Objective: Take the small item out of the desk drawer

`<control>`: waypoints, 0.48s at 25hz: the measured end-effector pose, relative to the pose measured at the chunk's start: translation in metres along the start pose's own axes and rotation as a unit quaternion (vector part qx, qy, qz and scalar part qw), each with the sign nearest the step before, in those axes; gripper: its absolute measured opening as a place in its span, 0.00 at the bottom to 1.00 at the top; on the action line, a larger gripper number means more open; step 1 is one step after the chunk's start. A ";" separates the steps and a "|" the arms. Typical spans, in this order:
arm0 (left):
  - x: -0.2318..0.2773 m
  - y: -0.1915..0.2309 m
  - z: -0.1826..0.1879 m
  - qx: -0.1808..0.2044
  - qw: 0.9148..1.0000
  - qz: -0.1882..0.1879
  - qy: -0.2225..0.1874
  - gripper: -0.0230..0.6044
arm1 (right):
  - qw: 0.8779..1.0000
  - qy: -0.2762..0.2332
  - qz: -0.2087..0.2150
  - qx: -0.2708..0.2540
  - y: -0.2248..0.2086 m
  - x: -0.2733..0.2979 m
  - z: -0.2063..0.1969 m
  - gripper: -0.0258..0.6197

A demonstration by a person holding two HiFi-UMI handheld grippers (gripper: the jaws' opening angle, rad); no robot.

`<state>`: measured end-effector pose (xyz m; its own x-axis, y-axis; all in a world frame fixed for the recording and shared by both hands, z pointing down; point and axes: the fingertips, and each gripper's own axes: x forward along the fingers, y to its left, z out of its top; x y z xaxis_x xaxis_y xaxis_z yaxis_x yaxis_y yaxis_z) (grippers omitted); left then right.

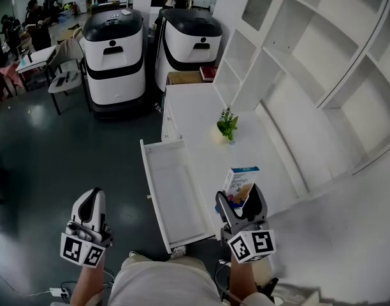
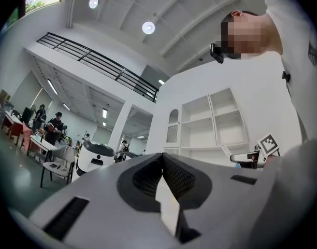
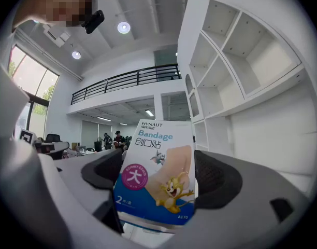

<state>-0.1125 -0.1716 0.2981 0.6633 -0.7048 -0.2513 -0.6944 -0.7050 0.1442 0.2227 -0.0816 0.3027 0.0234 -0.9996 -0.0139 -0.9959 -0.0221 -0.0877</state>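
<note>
Found bandage box (image 3: 156, 173) clamped between the jaws of right gripper (image 1: 238, 201), long axis running out along them, lower right of centre, just right of open drawer (image 1: 176, 193). Noted left gripper (image 1: 90, 204) closed on nothing, lower left, farther off.

The right gripper (image 1: 241, 197) is covering the lower half of the bandage box (image 1: 240, 174), and the shelving unit (image 1: 322, 56) is running off the head view's right edge.

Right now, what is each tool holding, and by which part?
The right tool grips the bandage box by its side edges; left tool is shut, empty.
</note>
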 end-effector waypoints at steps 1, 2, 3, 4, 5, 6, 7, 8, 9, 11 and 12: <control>0.000 0.001 0.001 0.001 1.000 0.003 -0.001 0.06 | 1.000 -0.003 -0.004 -0.002 -0.002 -0.004 0.002 0.74; -0.001 0.002 0.002 0.002 1.000 0.005 -0.001 0.06 | 1.000 -0.005 -0.007 -0.004 -0.004 -0.008 0.003 0.74; -0.001 0.002 0.002 0.002 1.000 0.007 0.000 0.06 | 1.000 -0.006 -0.010 -0.005 -0.005 -0.011 0.004 0.74; -0.002 0.002 0.001 0.002 1.000 0.009 0.001 0.06 | 1.000 -0.006 -0.014 -0.005 -0.007 -0.014 0.006 0.74; -0.003 0.003 0.001 0.002 1.000 0.010 0.003 0.06 | 1.000 -0.007 -0.017 -0.005 -0.008 -0.017 0.007 0.74; -0.004 0.003 0.000 0.003 1.000 0.011 0.005 0.06 | 1.000 -0.008 -0.019 -0.005 -0.009 -0.020 0.007 0.74; -0.005 0.003 -0.001 0.004 1.000 0.012 0.006 0.06 | 1.000 -0.010 -0.020 -0.004 -0.010 -0.021 0.007 0.74; -0.005 0.003 -0.001 0.004 1.000 0.013 0.007 0.06 | 1.000 -0.011 -0.020 -0.003 -0.011 -0.022 0.007 0.74; -0.004 0.004 -0.003 0.005 1.000 0.013 0.008 0.06 | 1.000 -0.012 -0.018 -0.003 -0.011 -0.021 0.006 0.74; -0.004 0.004 -0.004 0.005 1.000 0.013 0.010 0.06 | 1.000 -0.012 -0.018 -0.004 -0.012 -0.022 0.005 0.74; -0.004 0.004 -0.005 0.006 1.000 0.012 0.010 0.06 | 1.000 -0.013 -0.020 -0.005 -0.012 -0.022 0.005 0.74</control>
<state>-0.1160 -0.1721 0.3042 0.6513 -0.7237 -0.2283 -0.7139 -0.6863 0.1389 0.2344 -0.0591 0.2988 0.0648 -0.9972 -0.0368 -0.9950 -0.0618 -0.0786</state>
